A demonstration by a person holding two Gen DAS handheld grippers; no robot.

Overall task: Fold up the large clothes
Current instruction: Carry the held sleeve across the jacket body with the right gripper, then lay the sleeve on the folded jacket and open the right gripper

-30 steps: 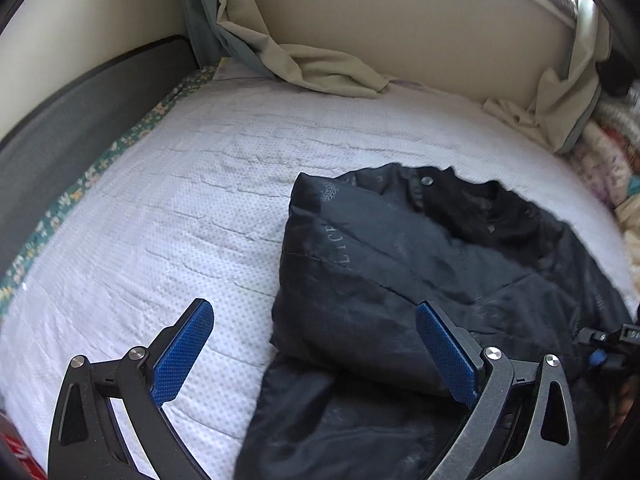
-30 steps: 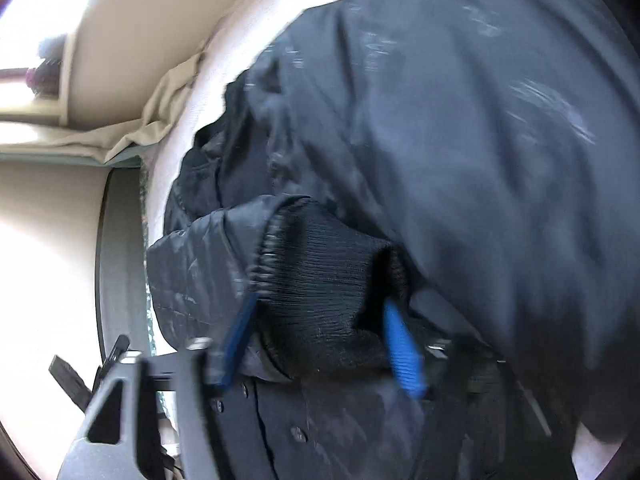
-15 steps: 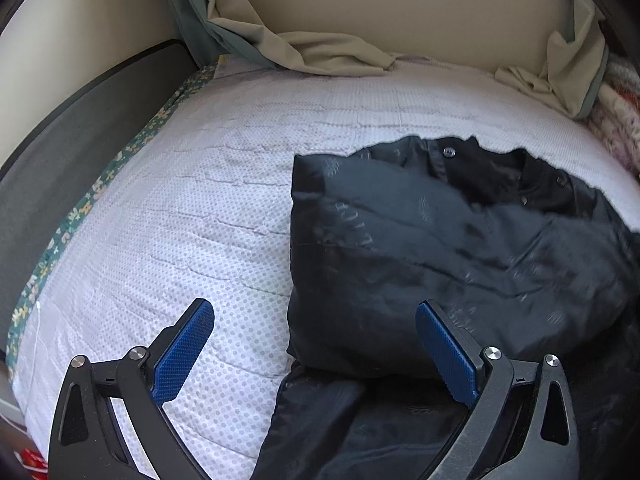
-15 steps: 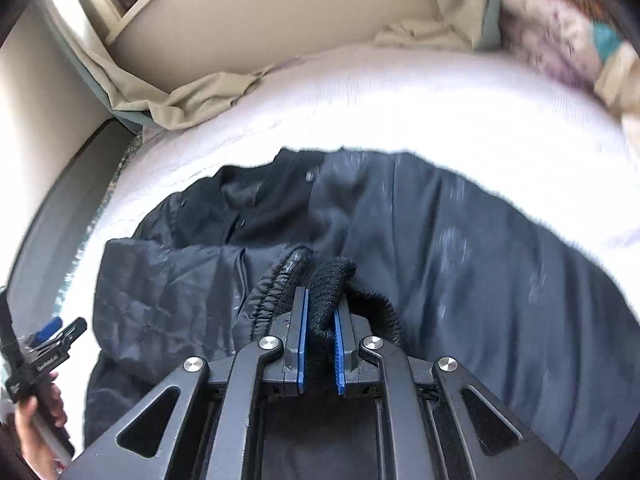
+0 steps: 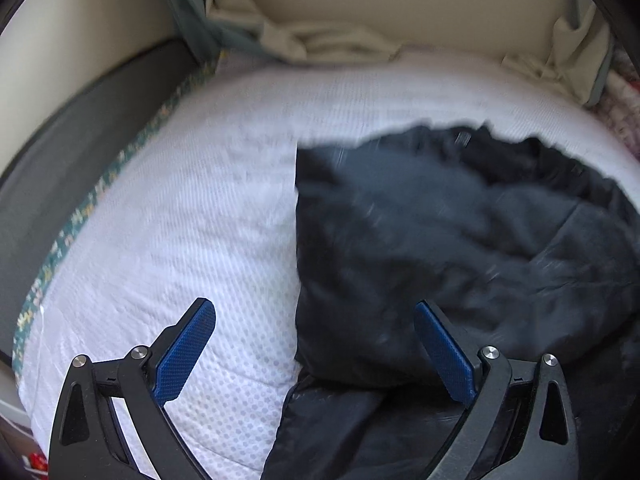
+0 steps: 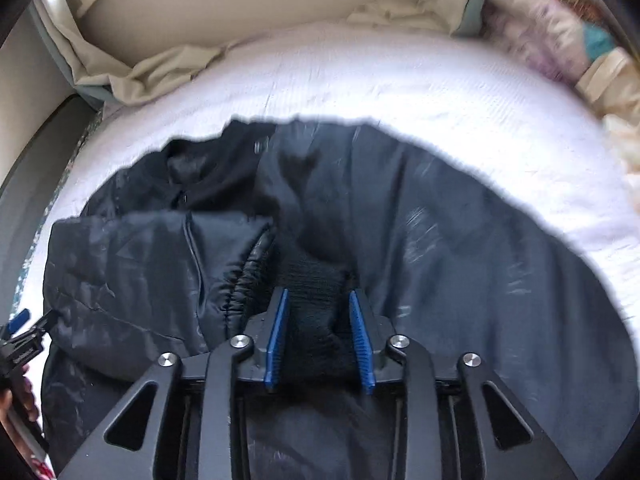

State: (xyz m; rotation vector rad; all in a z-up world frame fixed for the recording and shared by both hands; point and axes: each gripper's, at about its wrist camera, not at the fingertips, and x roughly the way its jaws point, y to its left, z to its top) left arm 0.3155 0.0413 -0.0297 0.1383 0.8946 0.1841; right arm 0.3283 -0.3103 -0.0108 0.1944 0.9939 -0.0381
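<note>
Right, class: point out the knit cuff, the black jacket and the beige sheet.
knit cuff [image 6: 316, 280]: right wrist view, on the ribbed band between the blue pads.
black jacket [image 5: 420, 220]: left wrist view, on the folded upper panel.
beige sheet [image 6: 160, 72]: right wrist view, on its crumpled folds by the wall.

**Jacket on bed, cuff between right jaws**

We see the jacket [image 6: 420, 240] lying on the bed [image 5: 180, 220], toward its right half in the left wrist view. The left gripper [image 5: 316, 344] straddles the jacket's left edge, one finger over bare mattress, the other over the jacket. The right gripper [image 6: 319, 336] has the knit cuff [image 6: 316, 312] between its jaws, which have just been opening; contact is hard to tell, we think. Crumpled sheets [image 6: 152, 76] lie behind, a pile of bedding [image 6: 560, 36] at far right.
</note>
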